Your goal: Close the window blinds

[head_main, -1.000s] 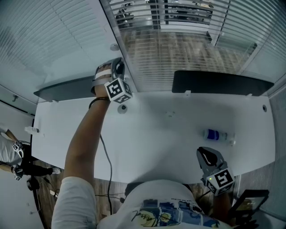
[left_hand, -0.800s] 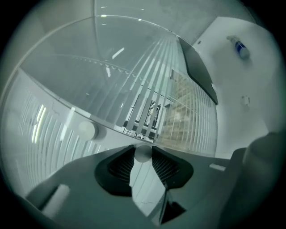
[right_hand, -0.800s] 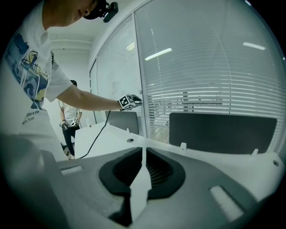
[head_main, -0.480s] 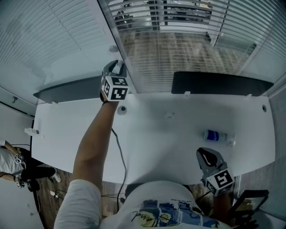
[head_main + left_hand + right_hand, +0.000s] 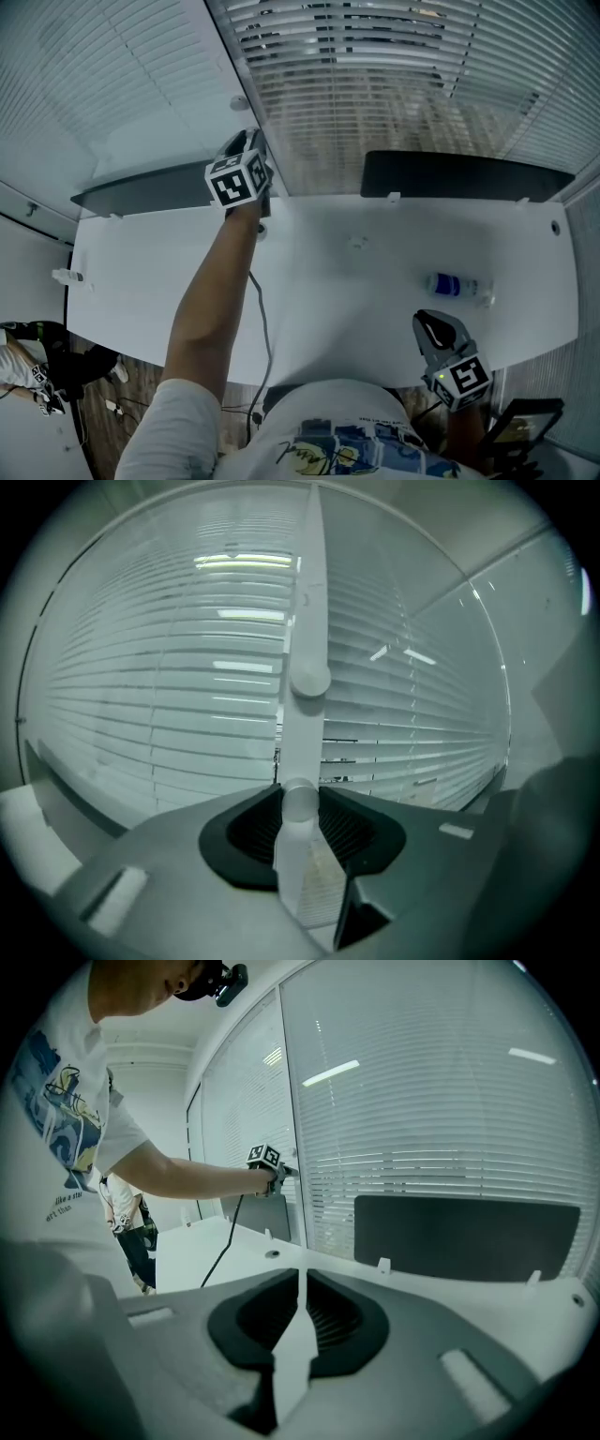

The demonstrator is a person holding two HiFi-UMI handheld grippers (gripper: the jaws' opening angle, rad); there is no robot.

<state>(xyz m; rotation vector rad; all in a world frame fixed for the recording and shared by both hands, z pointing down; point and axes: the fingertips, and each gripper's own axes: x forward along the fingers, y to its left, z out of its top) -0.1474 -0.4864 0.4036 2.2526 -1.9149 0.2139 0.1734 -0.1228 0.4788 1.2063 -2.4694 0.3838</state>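
The window blinds (image 5: pixel 356 56) hang behind the white desk (image 5: pixel 375 309), their slats tilted partly closed. In the left gripper view a translucent white tilt wand (image 5: pixel 307 649) runs up in front of the slats (image 5: pixel 159 714). My left gripper (image 5: pixel 300 801) is shut on the wand's lower part. In the head view this left gripper (image 5: pixel 246 142) is raised at the window frame post. My right gripper (image 5: pixel 431 325) rests low by the desk's front right edge, shut with nothing in it (image 5: pixel 302 1283).
A water bottle (image 5: pixel 457 284) lies on the desk's right side. Two dark panels (image 5: pixel 464 173) (image 5: pixel 141 187) stand along the desk's back edge. A cable (image 5: pixel 262 319) hangs from the left arm. Another person (image 5: pixel 28 366) stands on the floor at far left.
The left gripper has twisted on the wand, so its marker cube faces another way. The slats have tilted further shut and hide more of the floor beyond. The right gripper has stayed still.
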